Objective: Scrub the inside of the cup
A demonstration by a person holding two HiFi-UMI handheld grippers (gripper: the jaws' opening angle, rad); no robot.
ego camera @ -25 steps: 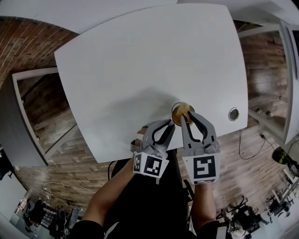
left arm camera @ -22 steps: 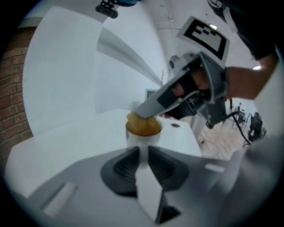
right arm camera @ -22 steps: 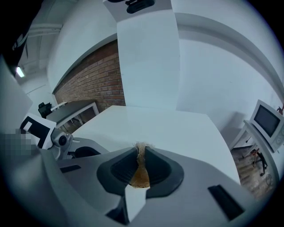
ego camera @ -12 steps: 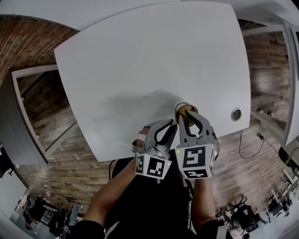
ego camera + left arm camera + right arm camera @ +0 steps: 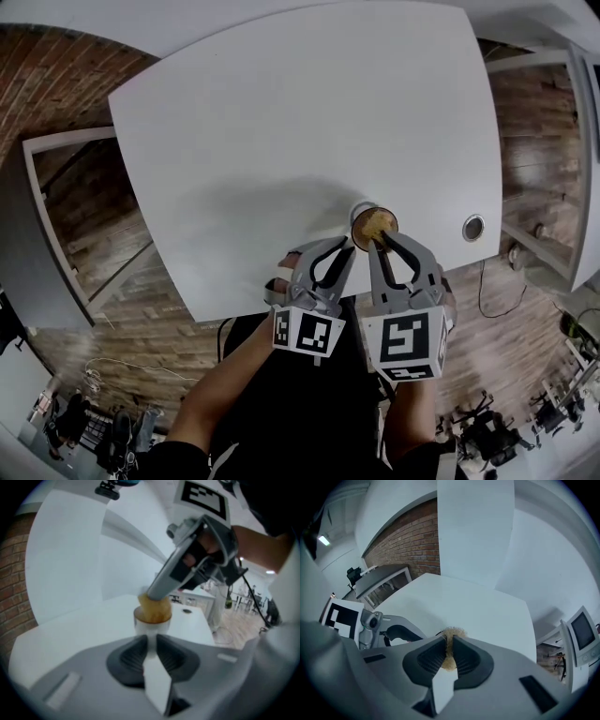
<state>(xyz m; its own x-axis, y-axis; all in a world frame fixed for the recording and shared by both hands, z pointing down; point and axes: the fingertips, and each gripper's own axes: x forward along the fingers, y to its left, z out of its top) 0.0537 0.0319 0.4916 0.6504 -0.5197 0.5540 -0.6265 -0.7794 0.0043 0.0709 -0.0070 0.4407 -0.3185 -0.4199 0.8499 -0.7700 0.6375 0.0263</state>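
A small pale cup stands near the front edge of the white table. A tan fibrous scrubber fills its mouth. My right gripper is shut on the scrubber and points steeply down into the cup. In the right gripper view the scrubber sits pinched between the pads, and the cup is hidden behind the jaws. My left gripper is shut on the cup's near wall. The left gripper view shows the cup, the scrubber bulging above its rim, and the right gripper's fingers on it.
A round cable grommet sits in the table to the right of the cup. The table's front edge runs just below the cup, above wooden floor. A small monitor shows at the right of the right gripper view.
My right gripper has rocked over the cup, its marker cube tipping toward me and then back, with the scrubber staying in the cup. My left gripper has held still.
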